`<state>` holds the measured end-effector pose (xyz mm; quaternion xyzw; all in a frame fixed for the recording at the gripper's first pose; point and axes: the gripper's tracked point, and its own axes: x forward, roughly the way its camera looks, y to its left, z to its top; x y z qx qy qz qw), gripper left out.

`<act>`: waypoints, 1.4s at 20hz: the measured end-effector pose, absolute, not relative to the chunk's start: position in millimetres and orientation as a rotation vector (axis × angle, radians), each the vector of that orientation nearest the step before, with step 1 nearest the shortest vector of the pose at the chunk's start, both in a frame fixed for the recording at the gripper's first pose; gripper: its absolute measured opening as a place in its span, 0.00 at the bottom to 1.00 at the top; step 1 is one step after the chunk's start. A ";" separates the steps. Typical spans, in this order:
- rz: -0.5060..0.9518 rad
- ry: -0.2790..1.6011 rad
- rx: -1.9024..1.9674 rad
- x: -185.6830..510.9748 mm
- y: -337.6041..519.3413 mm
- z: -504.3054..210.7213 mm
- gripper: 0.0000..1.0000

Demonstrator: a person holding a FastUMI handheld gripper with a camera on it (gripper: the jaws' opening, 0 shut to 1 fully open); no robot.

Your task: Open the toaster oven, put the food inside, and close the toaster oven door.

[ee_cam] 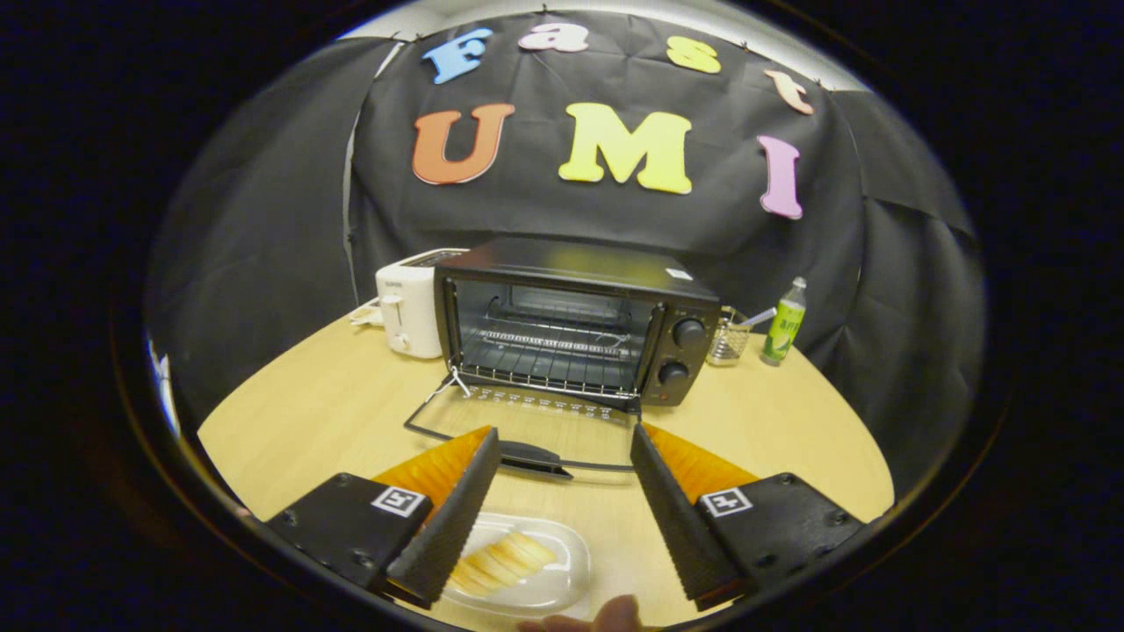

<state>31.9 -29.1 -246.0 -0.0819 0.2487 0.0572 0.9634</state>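
My gripper [565, 491] hangs wide open and empty above the food [502, 562]; the toaster oven [575, 320] door [518, 430] lies open ahead.

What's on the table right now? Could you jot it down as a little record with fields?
gripper: fingers open, holding nothing
toaster oven: door folded down open, rack inside bare
food: pale slices on a clear plate, between the fingers near their base, on the table
toaster: white, beside the oven
bottle: green, on the oven's knob side
wire holder: between oven and bottle
task stage: door open, food not yet inside
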 end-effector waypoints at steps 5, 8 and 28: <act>0.170 0.442 -0.124 -19.5 -33.8 -227.8 1.00; 0.191 0.395 -0.102 -35.3 -35.9 -220.8 1.00; 0.160 0.840 0.067 -72.5 4.2 -390.3 1.00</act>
